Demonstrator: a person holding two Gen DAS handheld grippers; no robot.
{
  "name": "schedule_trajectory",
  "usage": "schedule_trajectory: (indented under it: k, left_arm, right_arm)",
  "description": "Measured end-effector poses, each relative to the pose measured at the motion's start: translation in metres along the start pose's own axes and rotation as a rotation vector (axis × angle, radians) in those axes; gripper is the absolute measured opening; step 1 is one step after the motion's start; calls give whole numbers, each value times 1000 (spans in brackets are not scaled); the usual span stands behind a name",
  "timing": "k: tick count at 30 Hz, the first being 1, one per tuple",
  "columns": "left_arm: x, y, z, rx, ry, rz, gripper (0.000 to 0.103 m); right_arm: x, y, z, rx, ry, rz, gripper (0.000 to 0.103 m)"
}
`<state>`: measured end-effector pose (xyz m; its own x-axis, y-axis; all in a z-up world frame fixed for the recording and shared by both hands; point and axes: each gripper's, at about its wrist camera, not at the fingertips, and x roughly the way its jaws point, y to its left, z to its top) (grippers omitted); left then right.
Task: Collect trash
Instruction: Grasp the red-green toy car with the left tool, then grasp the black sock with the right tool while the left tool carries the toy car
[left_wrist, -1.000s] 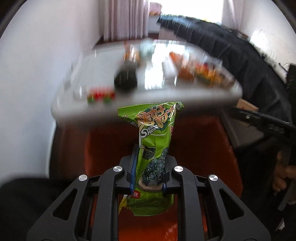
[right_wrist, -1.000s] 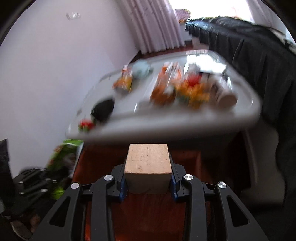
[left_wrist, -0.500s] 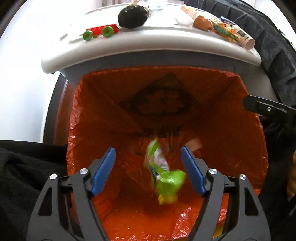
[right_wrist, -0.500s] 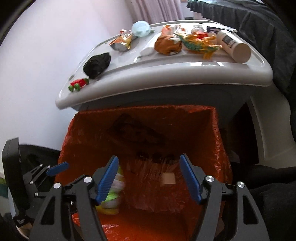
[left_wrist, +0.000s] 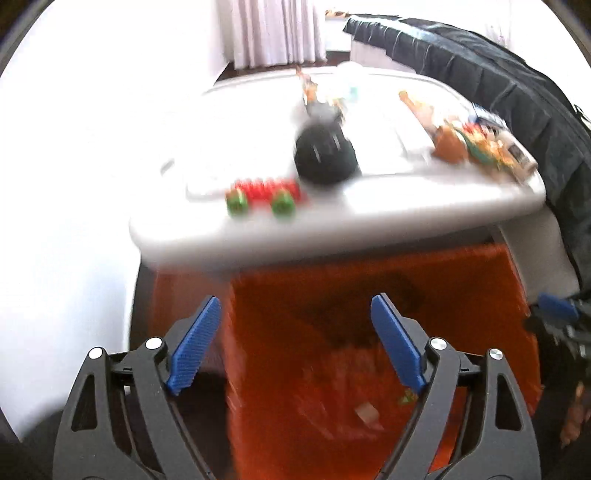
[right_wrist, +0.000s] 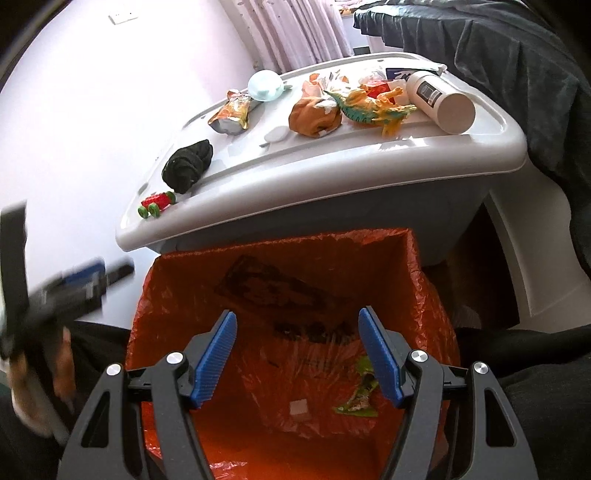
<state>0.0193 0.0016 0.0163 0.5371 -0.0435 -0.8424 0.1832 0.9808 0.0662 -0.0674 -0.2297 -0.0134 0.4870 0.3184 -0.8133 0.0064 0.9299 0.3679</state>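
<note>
An orange-lined bin (right_wrist: 428, 295) stands below a grey table (right_wrist: 369, 166). At its bottom lie a green snack wrapper (right_wrist: 360, 398) and a small wooden block (right_wrist: 298, 409); the block also shows in the blurred left wrist view (left_wrist: 365, 411). My right gripper (right_wrist: 297, 326) is open and empty above the bin. My left gripper (left_wrist: 293, 314) is open and empty over the bin's left edge (left_wrist: 236, 332); it shows blurred at the left of the right wrist view (right_wrist: 77, 280). On the table lie a black cloth ball (right_wrist: 188, 164), a crumpled snack bag (right_wrist: 231, 118) and a brown wad (right_wrist: 314, 118).
Also on the table are a red toy car with green wheels (right_wrist: 157, 205), a toy dinosaur (right_wrist: 373, 109), a white bottle on its side (right_wrist: 439, 101) and a pale blue round thing (right_wrist: 264, 85). A dark sofa (right_wrist: 498, 55) runs along the right. A white wall (right_wrist: 74, 110) is on the left.
Both grippers opened over the bin; the green wrapper and the wooden block fell and now lie at its bottom. The left gripper has since swung up and left, blurring its view.
</note>
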Motion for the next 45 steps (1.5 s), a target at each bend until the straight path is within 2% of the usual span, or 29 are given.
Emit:
schedule_trajectory:
  k: [3,5,9,12,14,17,21,24,27,35,40,43,45]
  left_arm:
    - [12,15,30,27,1,-9,82]
    - [19,24,39,29,13,38,82]
    - [40,28,57,41,44,55,82]
    - [52,23,63,45,46,52,82]
    - [63,22,66,33,62,16,83]
    - [78,25,68,26,67,23,83]
    - [95,34,68,-15,57,-7,84]
    - [95,36,62,-42,0,-27,84]
    - [89,31,52,-24,-66,-34,75]
    - [82,31,47,-55,-110,-31,74]
    - [62,32,55,-38,-155,-7,74]
    - [46,42,61,-71,-176,-7,74]
    - [34,52,64,-108,-183,-9,74]
  right_arm:
    - [2,-4,1,25,5,8,68]
    - [4,-6,1,43,14,18,68]
    - [9,-6,3,57,24,28,68]
    - [13,-3,3,44,32,27,68]
    - [14,-1,3,33,37,23,68]
    - [16,0,2,27,40,19,68]
    - [21,1,2,29,52,19,68]
    - [24,3,2,26,62,16,68]
    - [26,5,2,16,68,12,68]
    - [26,14,6,-20,62,-4,68]
    - [16,28,41,-50,11,12,68]
    - [13,46,77,-86,-28,36,68]
    - [16,61,101,-131,-57,23,68]
